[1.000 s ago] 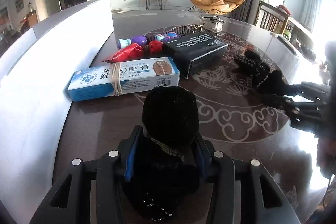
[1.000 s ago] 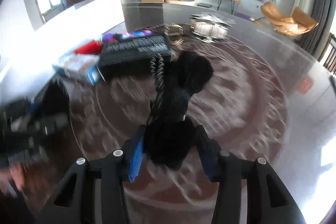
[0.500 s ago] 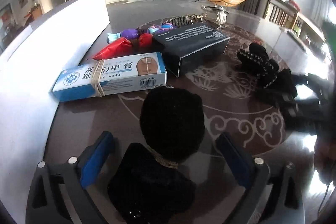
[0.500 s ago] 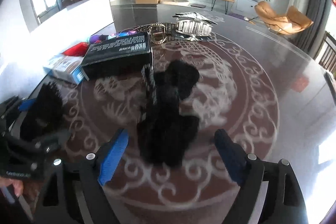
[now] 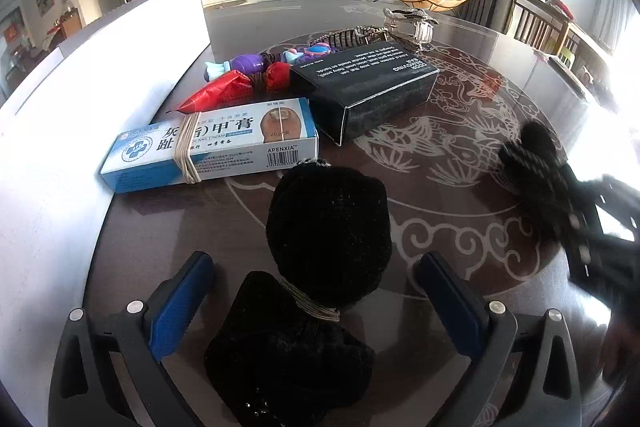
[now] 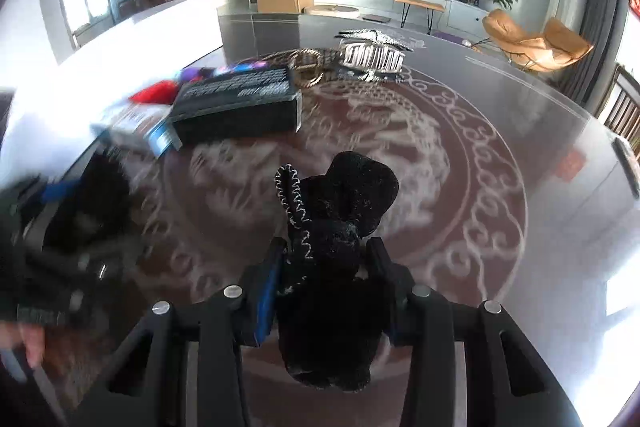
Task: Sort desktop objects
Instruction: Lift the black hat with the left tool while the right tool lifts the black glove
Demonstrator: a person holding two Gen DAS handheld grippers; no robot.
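A black velvet pouch (image 5: 324, 259) tied with cord lies on the table between the spread fingers of my left gripper (image 5: 316, 303), which is open. My right gripper (image 6: 324, 279) is shut on a second black pouch with a braided cord (image 6: 340, 227); it also shows blurred at the right of the left wrist view (image 5: 540, 167). A blue-and-white cream box (image 5: 212, 147) with rubber bands, a black box (image 5: 368, 87), red and purple toys (image 5: 240, 79) and a silver hair clip (image 5: 412, 23) lie beyond.
The round dark table (image 6: 480, 187) has a white swirl pattern. A white wall panel (image 5: 80, 87) runs along the left. A beaded chain (image 6: 308, 63) lies by the hair clip (image 6: 372, 53). Chairs stand at the far right.
My left gripper opened and let the tied pouch rest on the table. My right gripper opened, then shut again on the corded pouch.
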